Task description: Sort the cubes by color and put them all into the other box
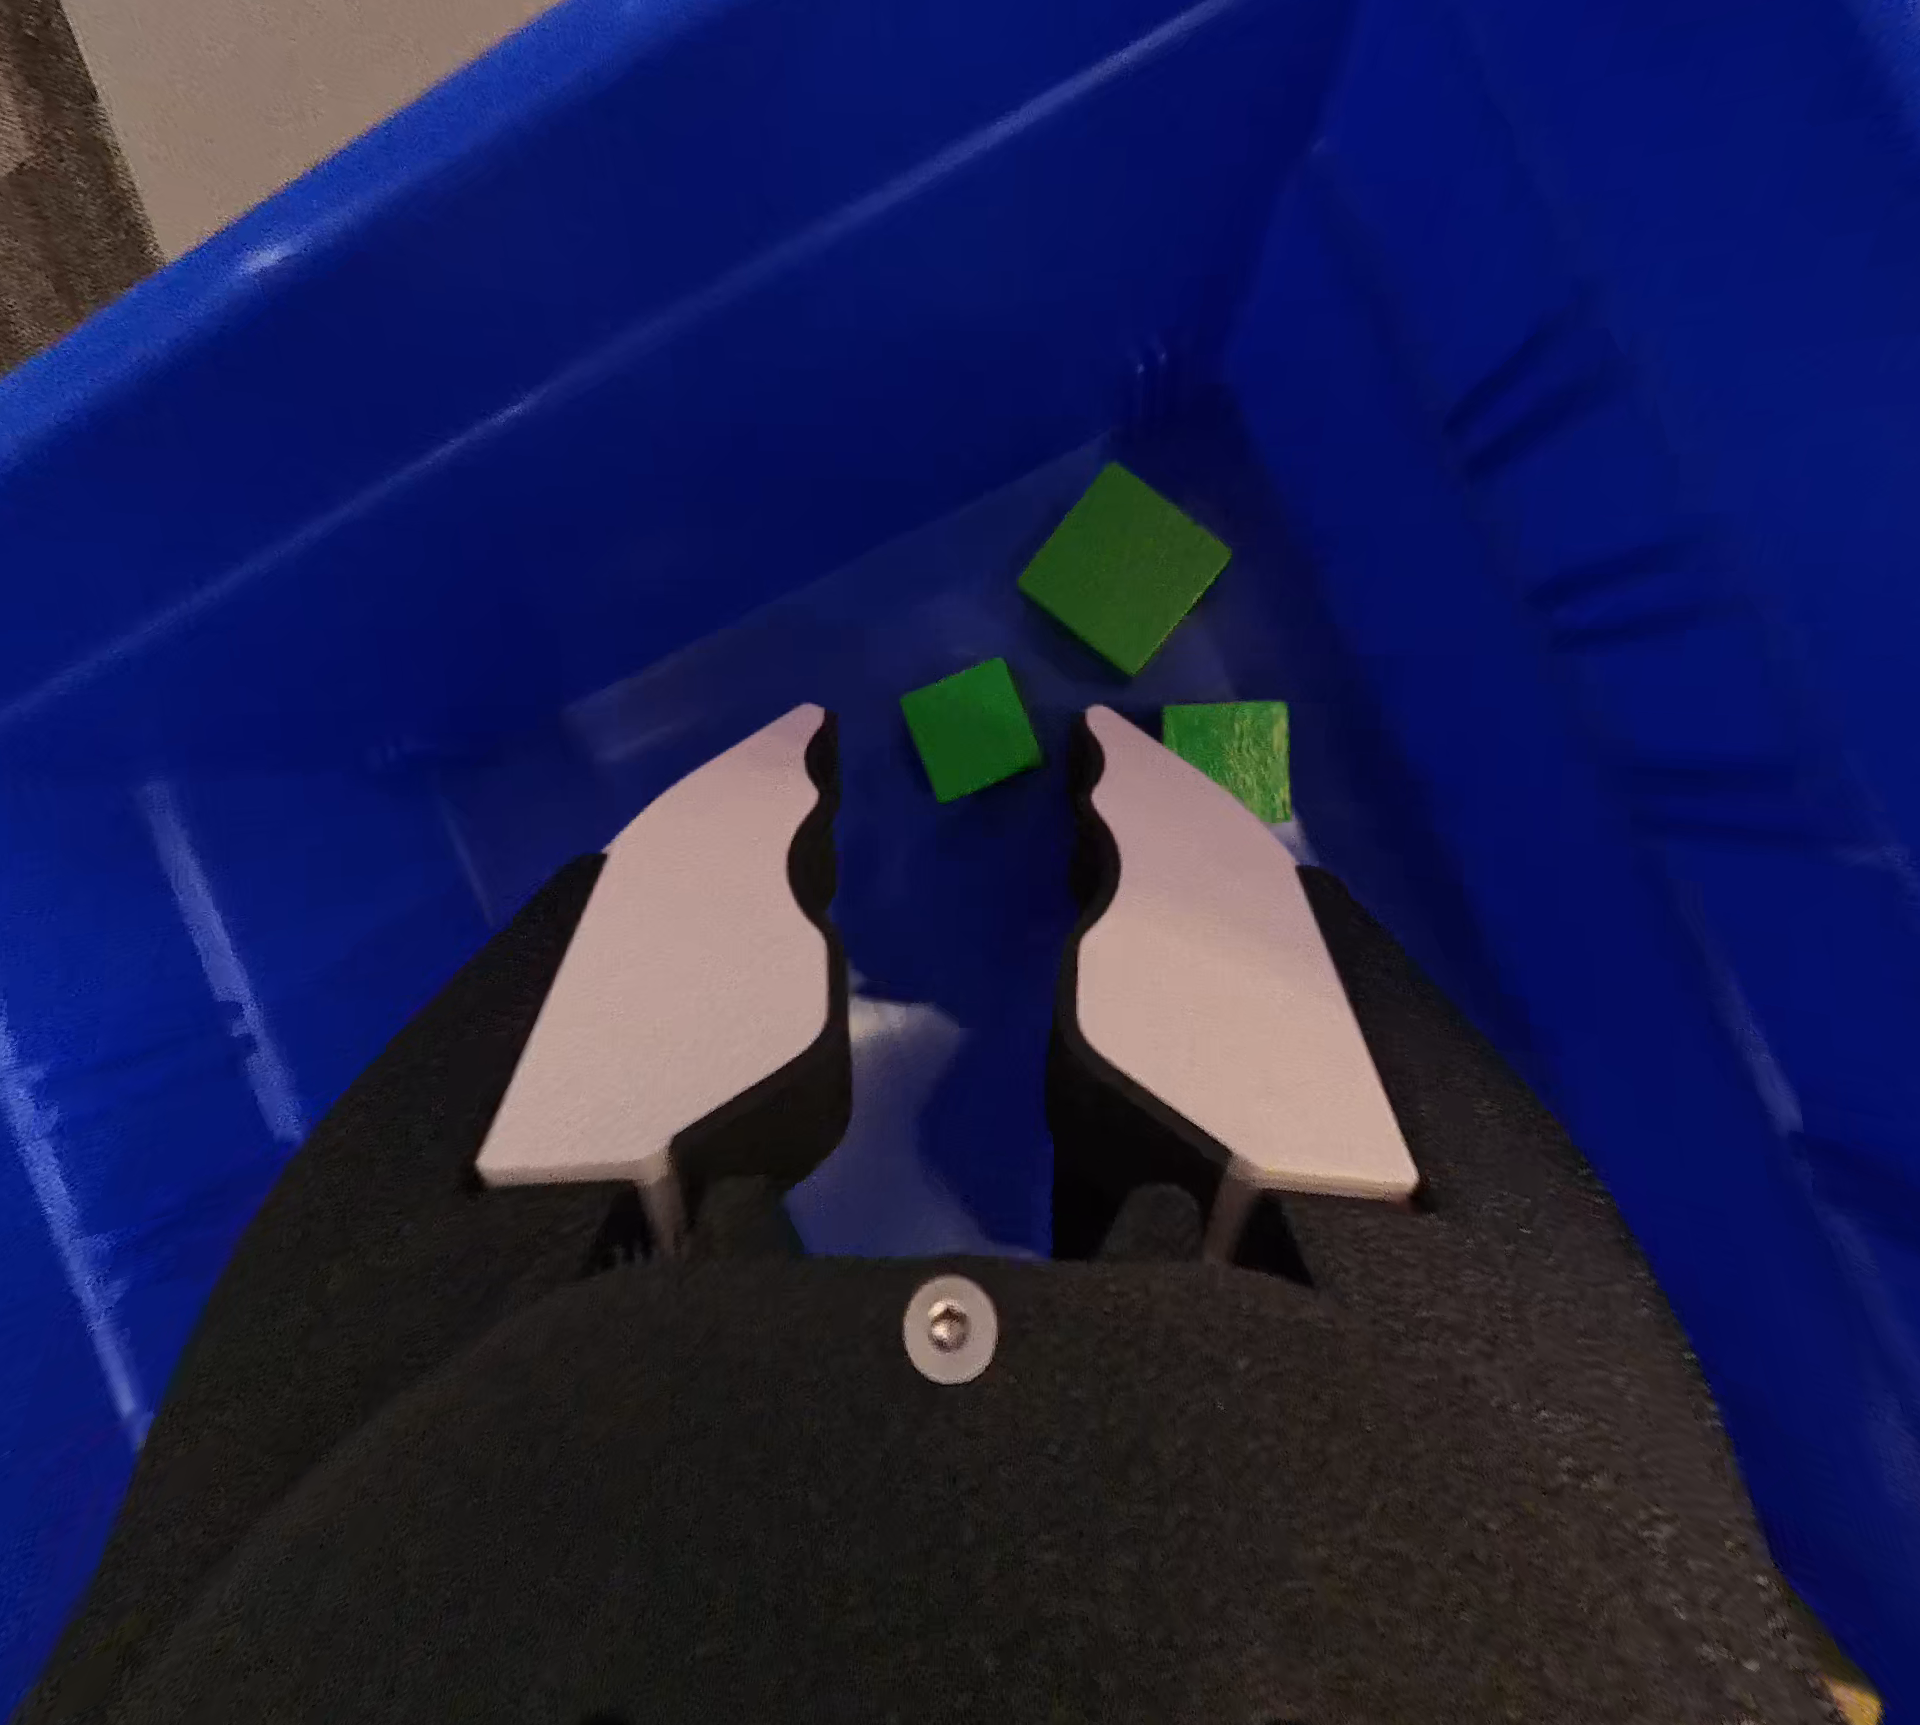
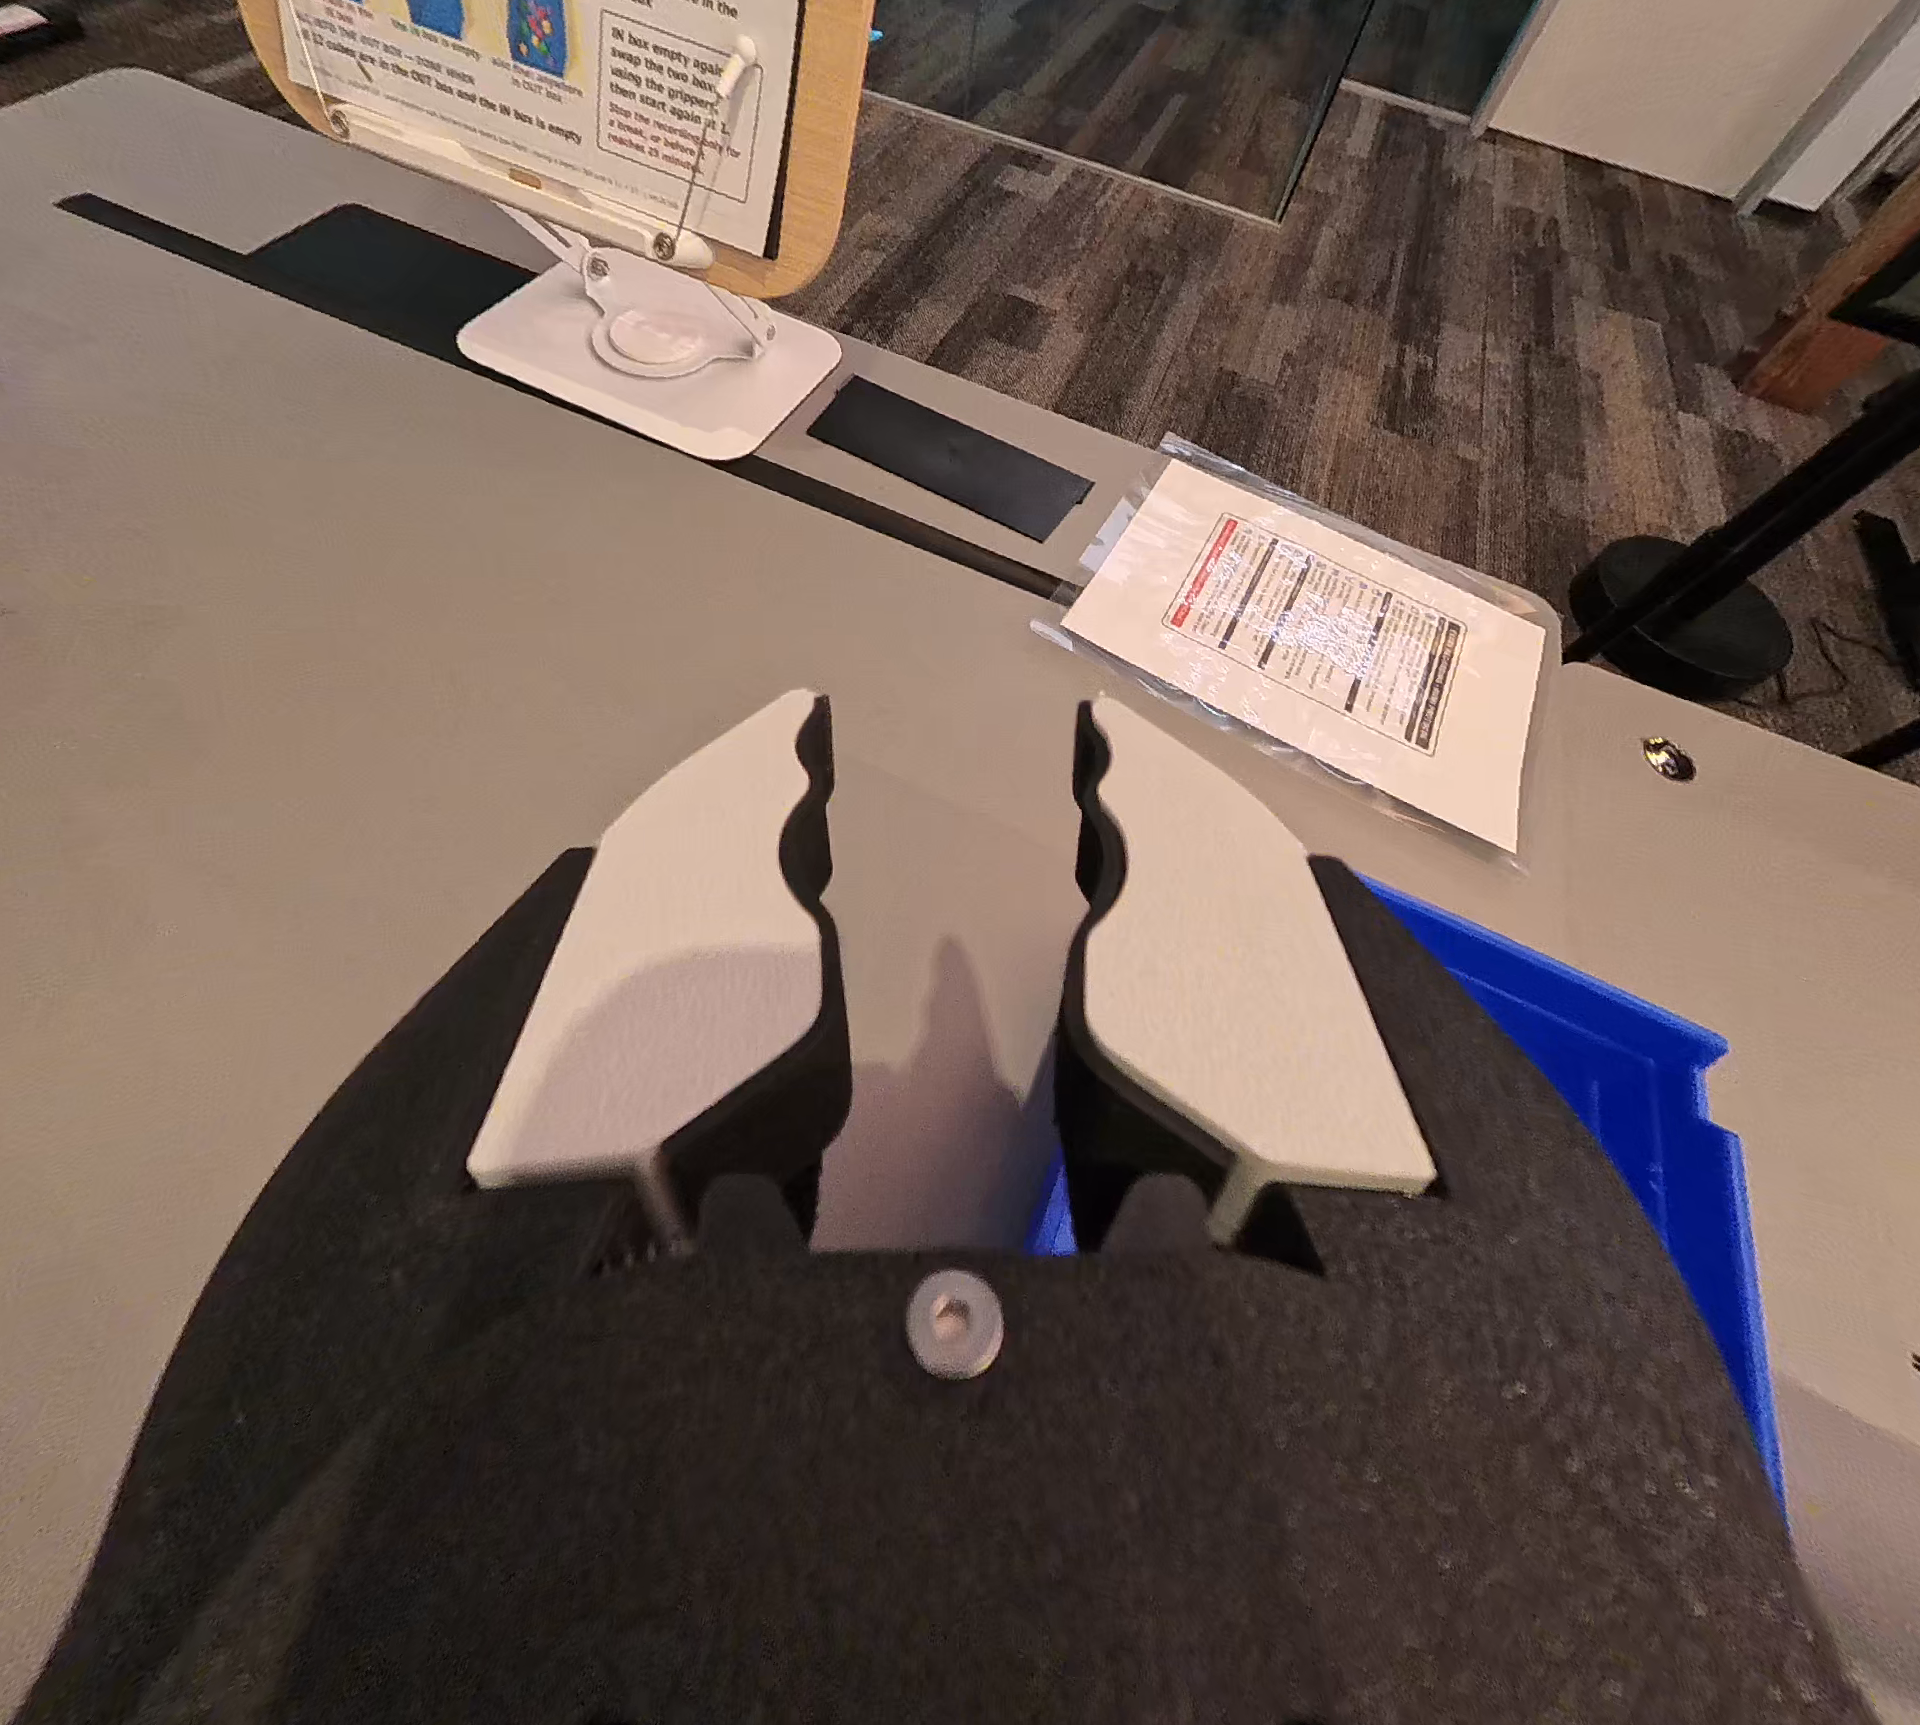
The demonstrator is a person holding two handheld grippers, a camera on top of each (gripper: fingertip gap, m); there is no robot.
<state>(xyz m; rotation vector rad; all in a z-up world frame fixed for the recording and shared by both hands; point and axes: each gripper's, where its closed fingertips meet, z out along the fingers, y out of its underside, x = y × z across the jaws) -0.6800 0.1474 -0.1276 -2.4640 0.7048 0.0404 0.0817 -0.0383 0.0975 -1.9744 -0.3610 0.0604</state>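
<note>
Here the left gripper hangs inside the blue box, fingers apart and holding nothing, with three green cubes at centre frame, the small one between the tips. Whether that cube is to be picked or was just dropped cannot be told; a pick would mean lowering squarely over it before closing. The right gripper hovers spread and empty over the grey surface.

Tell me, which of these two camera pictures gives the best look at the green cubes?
The left wrist view. It looks straight down into the blue box, where three green cubes lie on the floor near a corner, just beyond the open left gripper. The right wrist view shows no cubes, only the grey table and a corner of a blue box.
</note>
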